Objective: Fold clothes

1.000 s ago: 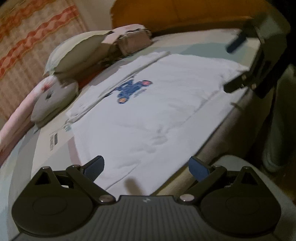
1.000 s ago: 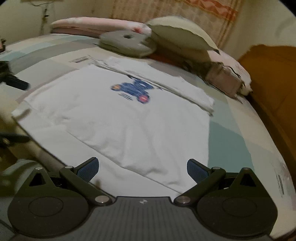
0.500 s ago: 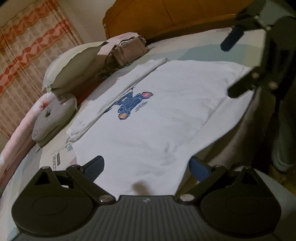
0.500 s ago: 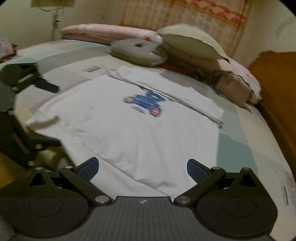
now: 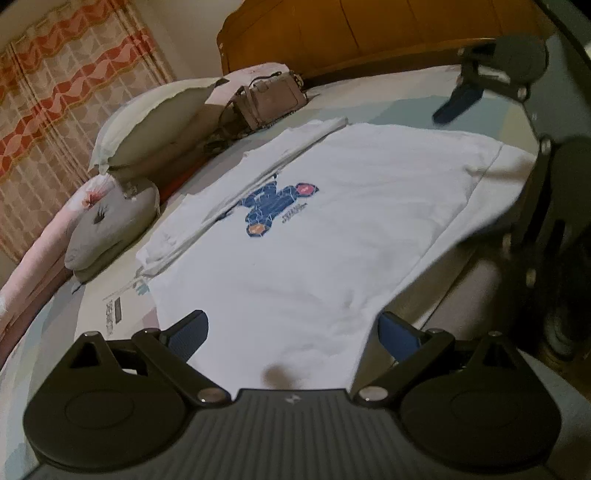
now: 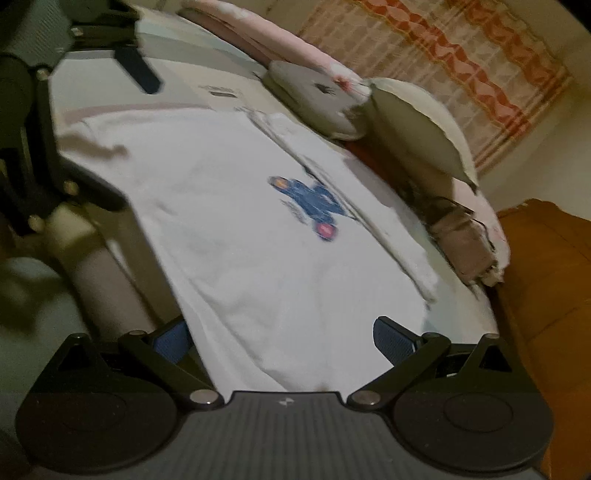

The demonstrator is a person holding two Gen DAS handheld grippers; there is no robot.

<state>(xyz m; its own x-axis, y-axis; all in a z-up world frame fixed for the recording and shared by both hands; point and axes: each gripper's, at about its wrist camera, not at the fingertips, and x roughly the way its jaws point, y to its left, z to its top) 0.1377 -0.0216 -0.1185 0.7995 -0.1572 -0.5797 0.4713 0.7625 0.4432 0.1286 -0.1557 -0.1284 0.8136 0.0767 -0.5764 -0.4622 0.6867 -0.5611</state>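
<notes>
A white T-shirt (image 5: 314,236) with a blue bear print (image 5: 277,206) lies flat on the bed, its near hem hanging over the mattress edge. My left gripper (image 5: 291,332) stands open over one end of that hem. My right gripper (image 6: 284,339) is open too, the cloth edge lying between its blue pads at the other end. Each gripper shows in the other's view: the right one (image 5: 517,122) at upper right, the left one (image 6: 74,92) at upper left. The T-shirt (image 6: 258,229) looks blurred in the right wrist view.
A second white garment (image 5: 236,184) lies folded along the shirt's far side. Beyond it sit a grey cushion (image 5: 110,229), a pale pillow (image 5: 155,122) and a tan handbag (image 5: 269,98). A wooden headboard (image 5: 369,33) and patterned curtain (image 5: 66,92) bound the bed.
Both grippers have moved closer to the shirt's near hem and swung outward toward its two ends. Both stay open, and the shirt has not moved.
</notes>
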